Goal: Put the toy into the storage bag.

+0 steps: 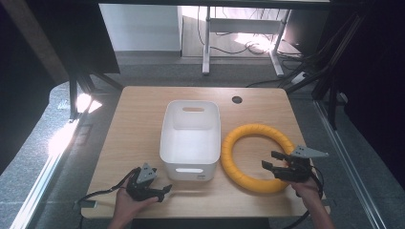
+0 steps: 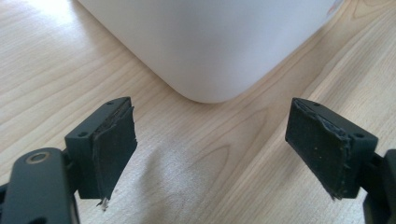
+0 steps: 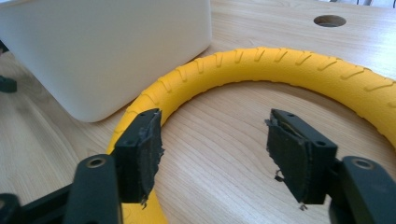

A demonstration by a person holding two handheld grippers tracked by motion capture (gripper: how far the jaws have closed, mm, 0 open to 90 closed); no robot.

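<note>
Rectangular white plastic bin sat mid-table on the light wooden tabletop; ribbed yellow foam ring lay flat just right of it. Right gripper hovered over the ring's near arc, jaws apart, nothing gripped; best to straddle the tube squarely before closing. Left gripper rested released near the bin's corner.

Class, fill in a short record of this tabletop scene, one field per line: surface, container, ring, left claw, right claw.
surface: wooden table
container: white bin, upright, nothing visible inside
ring: yellow ring flat on the table, right of the bin
left claw: left claw open, nothing between its pads, facing a bin corner
right claw: right claw open, over the ring's near edge, not gripping it
</note>
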